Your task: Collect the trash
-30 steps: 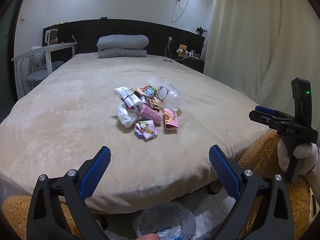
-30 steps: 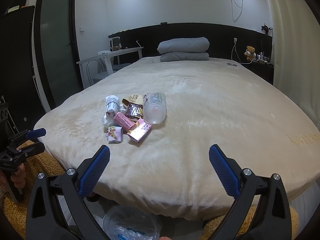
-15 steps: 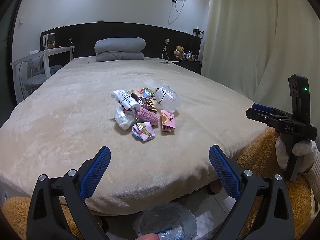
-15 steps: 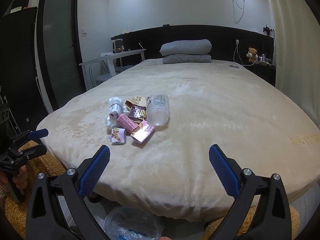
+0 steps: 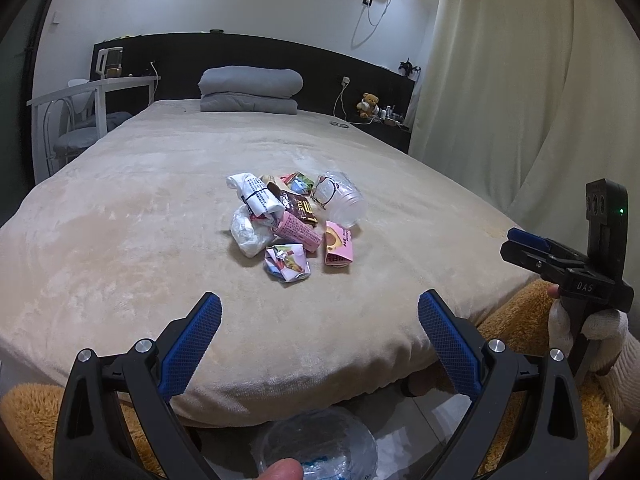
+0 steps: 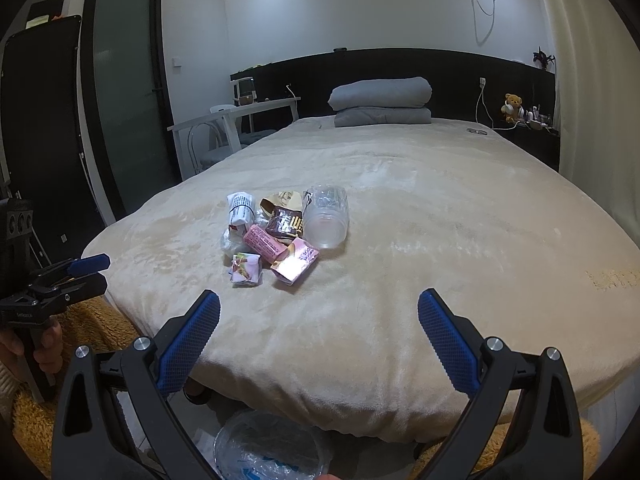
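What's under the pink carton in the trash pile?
The pink carton lies partly over a white crumpled bag and a brown wrapper. Whatever is directly beneath it is hidden.

Bare blanket runs from the bed's [image 5: 120,240] near edge up to the trash pile [image 5: 292,224], which sits midway across, nearer the foot than the head. Both side edges are open around it. Within the pile the pieces touch and overlap; the cup [image 6: 325,216] lies on its side at the right. A folded quilt [image 6: 380,102] blocks the head end.
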Tool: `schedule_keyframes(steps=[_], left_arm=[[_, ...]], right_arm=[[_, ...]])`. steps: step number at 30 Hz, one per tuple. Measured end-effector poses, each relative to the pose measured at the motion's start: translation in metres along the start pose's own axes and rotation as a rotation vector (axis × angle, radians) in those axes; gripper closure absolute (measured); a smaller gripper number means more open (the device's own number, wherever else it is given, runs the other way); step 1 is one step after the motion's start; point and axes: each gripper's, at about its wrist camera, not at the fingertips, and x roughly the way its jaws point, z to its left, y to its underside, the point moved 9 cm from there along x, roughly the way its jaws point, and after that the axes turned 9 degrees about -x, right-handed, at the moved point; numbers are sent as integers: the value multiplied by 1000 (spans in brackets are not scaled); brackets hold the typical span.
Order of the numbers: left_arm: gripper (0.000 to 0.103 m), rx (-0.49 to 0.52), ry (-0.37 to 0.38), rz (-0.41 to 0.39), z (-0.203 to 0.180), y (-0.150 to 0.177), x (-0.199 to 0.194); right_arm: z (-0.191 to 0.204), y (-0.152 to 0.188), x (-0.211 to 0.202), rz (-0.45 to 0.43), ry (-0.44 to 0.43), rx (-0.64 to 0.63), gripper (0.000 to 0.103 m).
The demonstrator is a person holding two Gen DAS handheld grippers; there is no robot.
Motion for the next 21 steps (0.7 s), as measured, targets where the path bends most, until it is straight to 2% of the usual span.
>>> schedule_keyframes(steps=[9, 16, 21], left_arm=[[7, -66, 23, 31, 9, -11, 11], [7, -186, 66, 100, 30, -33, 38], [7, -232, 76, 145, 43, -48, 60]], right_arm=[[-9, -5, 14, 27, -35, 52, 5], [-28, -26, 46, 51, -98, 150, 5], [-37, -45, 76, 62, -126, 158, 5]])
